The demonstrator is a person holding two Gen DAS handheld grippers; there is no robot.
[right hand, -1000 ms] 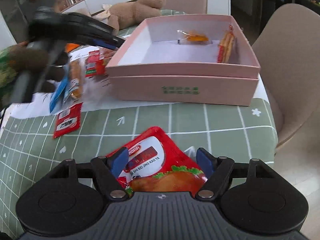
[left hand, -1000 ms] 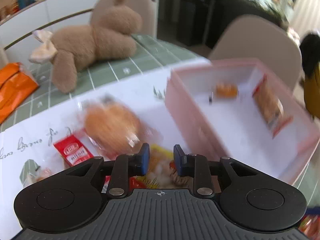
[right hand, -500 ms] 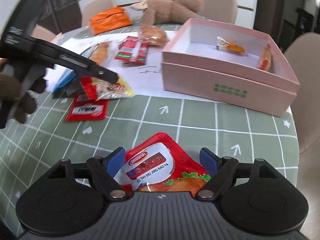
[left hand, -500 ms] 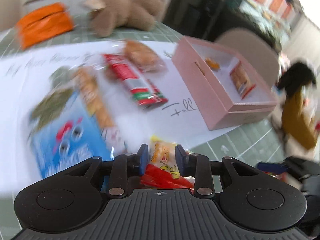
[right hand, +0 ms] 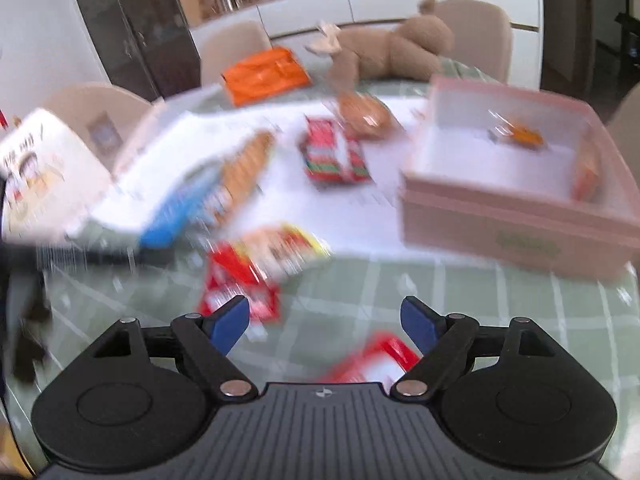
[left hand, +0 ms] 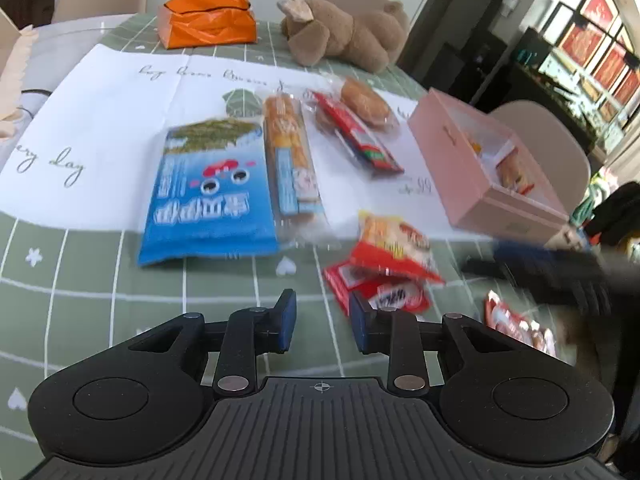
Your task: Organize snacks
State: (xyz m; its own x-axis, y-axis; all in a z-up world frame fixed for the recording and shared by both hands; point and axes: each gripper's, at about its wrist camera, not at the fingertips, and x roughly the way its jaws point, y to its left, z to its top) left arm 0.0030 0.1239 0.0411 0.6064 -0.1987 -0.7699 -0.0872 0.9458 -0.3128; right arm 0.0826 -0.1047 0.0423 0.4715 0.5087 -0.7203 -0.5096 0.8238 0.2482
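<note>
My left gripper is open and empty above the green cloth. The yellow-red snack pack lies just ahead of it on a small red packet. A pink box at right holds two snacks. My right gripper is open wide; a red burger pack lies on the table under it. The pink box is at right in the right wrist view, the yellow-red pack ahead left. The right gripper shows blurred in the left wrist view.
On the white paper lie a blue bag, a long biscuit pack, a red-green pack and a round bun. An orange bag and a brown plush toy sit at the back. Chairs surround the table.
My left gripper opened and let the yellow-red pack drop onto the table, then pulled back. My right gripper opened wider and rose off the red burger pack, swinging left.
</note>
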